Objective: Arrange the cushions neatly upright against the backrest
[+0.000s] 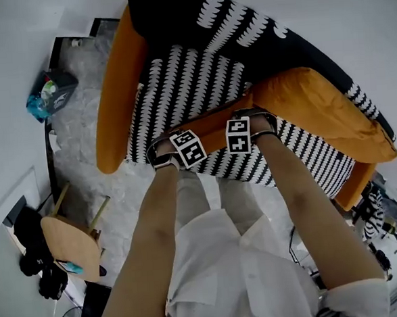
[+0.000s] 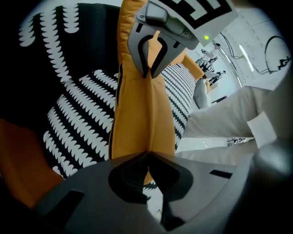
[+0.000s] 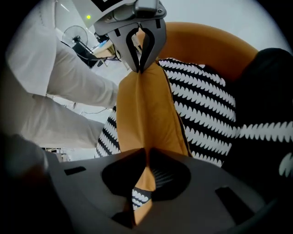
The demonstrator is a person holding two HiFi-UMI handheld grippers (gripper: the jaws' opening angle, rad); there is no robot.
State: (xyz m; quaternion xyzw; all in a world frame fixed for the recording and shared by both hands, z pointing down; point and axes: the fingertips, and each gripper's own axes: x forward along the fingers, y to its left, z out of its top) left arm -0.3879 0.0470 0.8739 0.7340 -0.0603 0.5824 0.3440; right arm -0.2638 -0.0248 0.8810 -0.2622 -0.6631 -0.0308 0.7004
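Upholstery fills the head view. An orange cushion (image 1: 317,109) lies slumped on the patterned seat (image 1: 186,81), toward 2 o'clock from the picture's centre, with its near edge drawn out toward the person. The left gripper (image 1: 166,155) and the right gripper (image 1: 254,125) both bite that edge, near each other. The backrest (image 1: 195,12) runs across 12 o'clock behind the cushion, and an orange armrest (image 1: 116,92) closes the seat at 9 o'clock. Bare seat lies between the armrest and the cushion, so there looks to be room to swing the cushion up and back. A wooden stool (image 1: 69,245) stands on the floor at 8 o'clock, well apart from the sofa.

In the left gripper view, the jaws are pressed together on a thin fold of the cushion's edge. The right gripper, at 12 o'clock, pinches the same edge farther along. The cover puckers at both bites, so the cushion is probably soft and light and likely to sag between the grips. The seamed edge seems the firmest hold.

In the right gripper view, these jaws also pinch the orange fabric, with a flap hanging below them. The backrest sits at 3 o'clock. Lifting by cloth alone may let the filling droop.
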